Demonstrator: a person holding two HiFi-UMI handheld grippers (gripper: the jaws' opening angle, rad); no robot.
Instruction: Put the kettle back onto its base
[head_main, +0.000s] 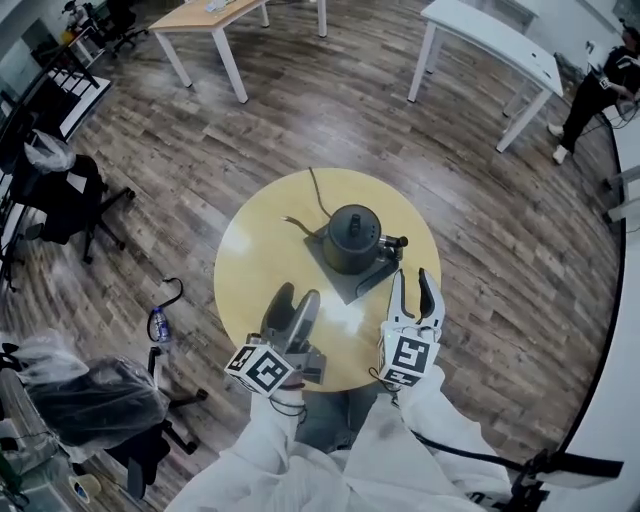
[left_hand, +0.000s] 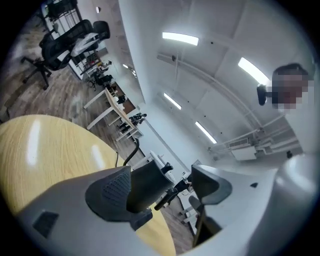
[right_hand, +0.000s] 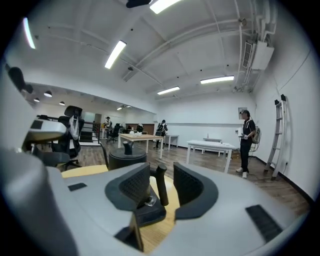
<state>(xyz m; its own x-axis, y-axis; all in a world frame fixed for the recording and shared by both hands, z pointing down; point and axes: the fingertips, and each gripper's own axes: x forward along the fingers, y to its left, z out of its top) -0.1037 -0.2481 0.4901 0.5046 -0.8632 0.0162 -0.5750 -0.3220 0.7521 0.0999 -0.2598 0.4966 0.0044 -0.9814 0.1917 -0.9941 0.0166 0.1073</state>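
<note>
The dark grey kettle (head_main: 352, 238) stands upright on its flat grey base (head_main: 345, 283) in the middle of the round yellow table (head_main: 250, 270), its handle (head_main: 392, 242) pointing right. My right gripper (head_main: 415, 290) hovers just in front of the handle, open, with nothing between its fingers. In the right gripper view the kettle (right_hand: 127, 157) and its black handle (right_hand: 161, 182) show beyond the spread jaws. My left gripper (head_main: 293, 305) is over the table's near edge, left of the base, open and empty. The left gripper view looks past its jaws at the kettle (left_hand: 147, 185).
A power cord (head_main: 318, 195) runs from the base to the table's far edge. A water bottle (head_main: 160, 325) lies on the wooden floor at the left, near black office chairs (head_main: 70, 200). Two tables (head_main: 490, 45) stand farther back, with a person (head_main: 600, 90) at the far right.
</note>
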